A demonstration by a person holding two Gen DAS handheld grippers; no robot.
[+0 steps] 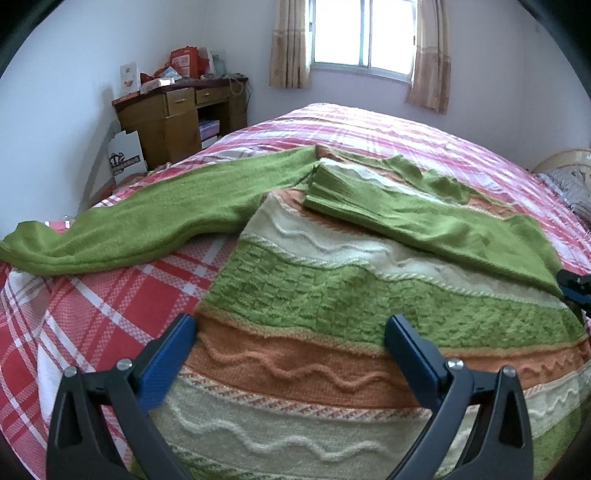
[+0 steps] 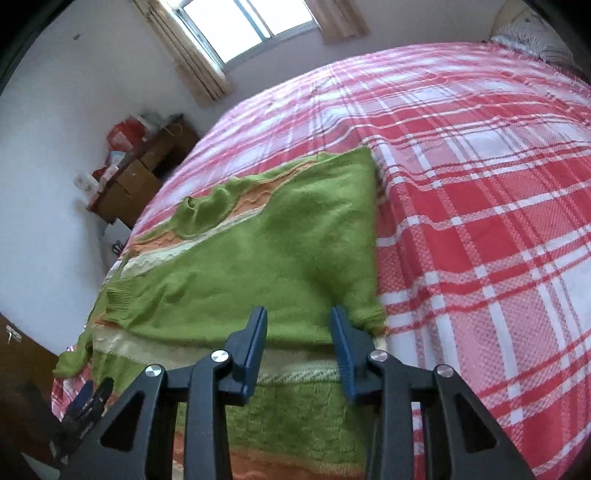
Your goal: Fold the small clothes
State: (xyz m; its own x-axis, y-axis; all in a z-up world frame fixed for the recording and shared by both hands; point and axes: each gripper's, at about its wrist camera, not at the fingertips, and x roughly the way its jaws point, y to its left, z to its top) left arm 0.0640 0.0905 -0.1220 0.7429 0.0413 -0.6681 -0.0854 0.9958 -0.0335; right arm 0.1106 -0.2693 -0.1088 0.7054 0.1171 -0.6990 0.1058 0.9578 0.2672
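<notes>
A knitted sweater (image 1: 314, 295) (image 2: 177, 369) in green, orange and white bands lies flat on the bed. One green sleeve (image 1: 147, 221) stretches out to the left. The other sleeve (image 1: 424, 218) (image 2: 295, 229) is folded across the body. My left gripper (image 1: 291, 325) hovers wide open over the lower bands, nothing between its blue pads. My right gripper (image 2: 299, 328) stands partly open over the sweater's right edge, beside the bunched cuff (image 2: 369, 314); cloth lies beneath the gap, not pinched. Each gripper shows in the other's view, the right gripper (image 1: 576, 288) and the left gripper (image 2: 88, 402).
The bed's red plaid sheet (image 1: 74, 314) (image 2: 480, 221) spreads around the sweater. A wooden desk (image 1: 177, 110) (image 2: 136, 173) piled with boxes stands in the far left corner, with a cardboard box (image 1: 125, 155) beside it. A curtained window (image 1: 362, 33) is behind; a pillow (image 1: 569, 184) lies at the right.
</notes>
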